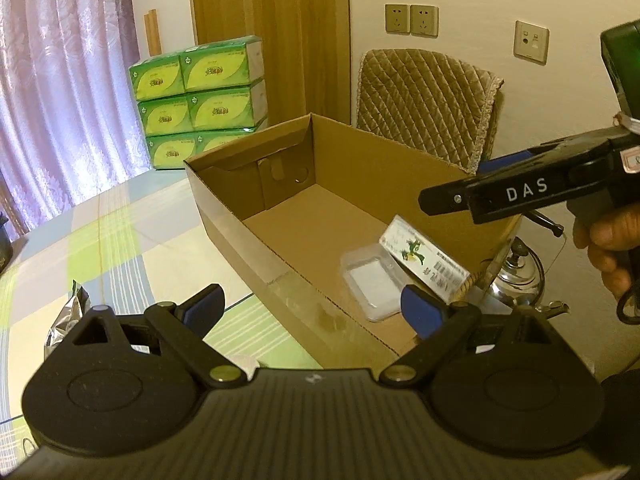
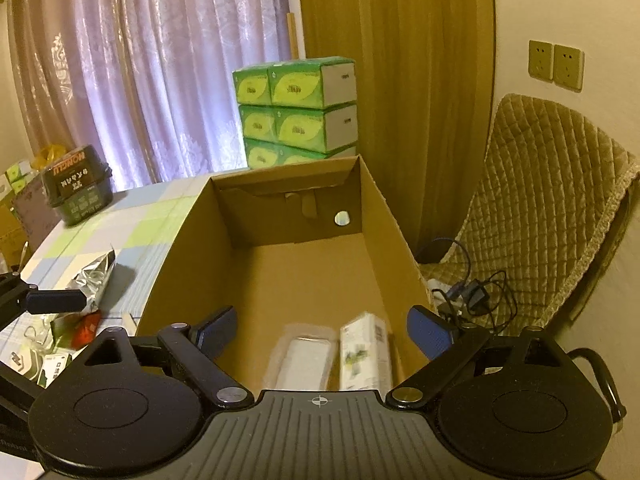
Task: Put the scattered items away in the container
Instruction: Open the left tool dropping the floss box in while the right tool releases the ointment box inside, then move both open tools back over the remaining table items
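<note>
L gripper (image 1: 316,312) jaws apart, R gripper (image 2: 322,330) apart over cardboard box (image 2: 280,272), white carton (image 2: 366,354) + clear case (image 2: 304,356) inside

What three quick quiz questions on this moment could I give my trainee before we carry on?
1. True or false: the cardboard box already holds two items.
2. Which lies on the tablecloth to the left of the box? A) silver foil pouch B) kettle C) tissue packs
3. Fill in: both the left hand-held gripper and the right hand-held gripper are ____ and hold nothing.

Key
1. True: a clear plastic case and a white carton lie side by side at its near end.
2. A
3. open
</note>
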Tool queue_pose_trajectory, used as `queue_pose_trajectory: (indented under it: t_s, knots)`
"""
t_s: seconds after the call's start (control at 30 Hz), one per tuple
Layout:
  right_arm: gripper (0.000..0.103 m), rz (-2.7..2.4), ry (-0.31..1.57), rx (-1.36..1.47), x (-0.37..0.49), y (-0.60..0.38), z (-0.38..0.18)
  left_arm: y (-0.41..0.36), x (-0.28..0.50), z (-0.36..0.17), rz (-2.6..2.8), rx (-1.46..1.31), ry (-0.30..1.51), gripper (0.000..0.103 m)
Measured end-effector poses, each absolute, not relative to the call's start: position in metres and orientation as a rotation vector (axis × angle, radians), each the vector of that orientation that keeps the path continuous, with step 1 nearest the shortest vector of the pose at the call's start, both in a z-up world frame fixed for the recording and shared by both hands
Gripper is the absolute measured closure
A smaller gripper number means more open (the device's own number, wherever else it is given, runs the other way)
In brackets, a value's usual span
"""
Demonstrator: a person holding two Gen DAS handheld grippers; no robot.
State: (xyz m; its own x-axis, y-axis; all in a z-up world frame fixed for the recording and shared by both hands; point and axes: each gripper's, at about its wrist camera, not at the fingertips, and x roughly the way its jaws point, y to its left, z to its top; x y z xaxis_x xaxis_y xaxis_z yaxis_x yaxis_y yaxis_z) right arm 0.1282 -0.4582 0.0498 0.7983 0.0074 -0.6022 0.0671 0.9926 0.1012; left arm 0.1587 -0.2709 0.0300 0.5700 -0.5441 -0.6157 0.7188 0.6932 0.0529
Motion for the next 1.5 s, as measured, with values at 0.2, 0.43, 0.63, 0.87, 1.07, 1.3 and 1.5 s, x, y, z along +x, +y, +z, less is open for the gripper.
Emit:
queue_pose_trajectory:
  t_s: [0.2,0.43,0.63,0.87,1.07,1.3,1.5]
  knots:
    - [0.006,-0.039,0.645,0.128,0.120,-0.455,0.054,-0.267,0.155,0.035,-0.745,0.308,0.600,0.010]
    - [0.006,-0.039,0.635,0.138,0.105,-0.446,0.063,-0.256,0.147,0.044,-0.724,0.286,0.593,0.010]
    - [0.006,-0.022,0.615,0.148,0.088,-0.431,0.076,-0.234,0.134,0.054,-0.687,0.250,0.594,0.007]
    - [0.006,0.022,0.597,0.151,0.067,-0.406,0.091,-0.190,0.114,0.058,-0.600,0.214,0.617,0.002]
    - [0.006,0.080,0.585,0.149,0.052,-0.376,0.100,-0.143,0.097,0.058,-0.505,0.174,0.643,0.001]
    - [0.006,0.186,0.590,0.113,0.039,-0.335,0.103,-0.081,0.071,0.049,-0.389,0.128,0.681,0.001]
    - [0.006,0.272,0.626,0.065,0.036,-0.298,0.088,-0.034,0.054,0.039,-0.303,0.098,0.719,0.001]
